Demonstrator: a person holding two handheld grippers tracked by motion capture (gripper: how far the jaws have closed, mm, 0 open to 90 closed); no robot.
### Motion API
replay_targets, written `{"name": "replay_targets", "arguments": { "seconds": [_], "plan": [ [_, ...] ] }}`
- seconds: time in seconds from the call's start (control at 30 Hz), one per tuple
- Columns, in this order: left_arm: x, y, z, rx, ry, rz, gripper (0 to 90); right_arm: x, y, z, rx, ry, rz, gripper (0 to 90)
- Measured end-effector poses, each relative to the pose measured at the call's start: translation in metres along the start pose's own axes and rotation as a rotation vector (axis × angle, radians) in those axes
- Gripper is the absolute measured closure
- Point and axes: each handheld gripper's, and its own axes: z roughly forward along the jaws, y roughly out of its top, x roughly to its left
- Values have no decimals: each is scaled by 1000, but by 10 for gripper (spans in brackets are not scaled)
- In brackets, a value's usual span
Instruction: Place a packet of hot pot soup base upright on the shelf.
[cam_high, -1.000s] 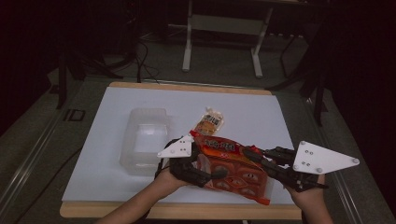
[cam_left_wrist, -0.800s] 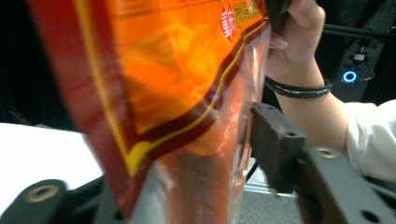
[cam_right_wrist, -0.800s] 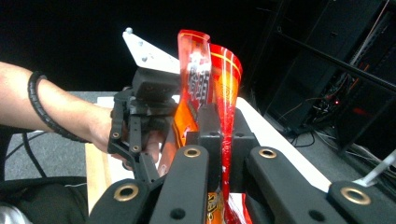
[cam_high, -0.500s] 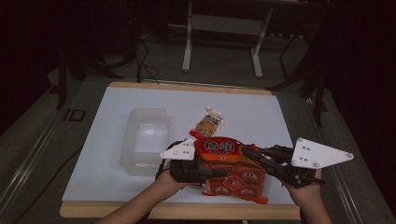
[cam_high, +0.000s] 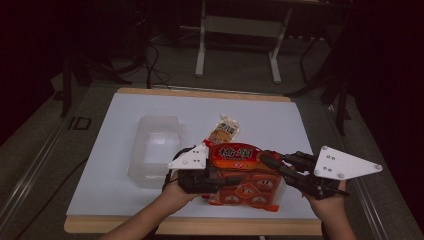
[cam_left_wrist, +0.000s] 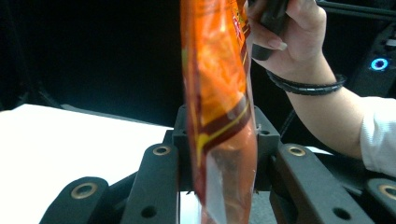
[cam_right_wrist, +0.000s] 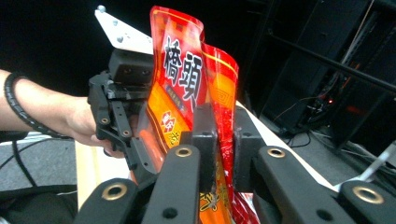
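Left gripper (cam_high: 227, 181) has just clamped the orange snack bag (cam_high: 243, 175) at its 9 o'clock edge, right gripper (cam_high: 267, 161) easing while gripping 3 o'clock; bag now lifted two-handed.

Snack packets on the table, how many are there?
2. The big red-orange packet is clamped between the left gripper and the right gripper near the front edge. A smaller packet lies behind it, beside the clear container. Others may be hidden.
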Motion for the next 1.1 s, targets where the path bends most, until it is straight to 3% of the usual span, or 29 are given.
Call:
{"name": "replay_targets", "arguments": {
  "seconds": [0.3,0.47,0.7,0.8,0.87,1.1],
  "plan": [
    [-3,8,-7,-20,30,15,716,0,6,-6,-47,-79,-9,587],
    [-2,11,-12,-42,55,28,717,-3,5,-13,-87,-131,11,461],
    [4,19,-26,-93,106,27,717,-5,2,-18,-97,-181,36,326],
    [8,20,-32,-116,142,27,716,-8,-1,-20,-117,-180,68,194],
    [10,21,-38,-139,174,22,716,-9,-4,-19,-133,-187,62,134],
    [23,26,-62,-198,288,27,716,-11,-14,-21,-136,-195,90,135]
  ]
}}
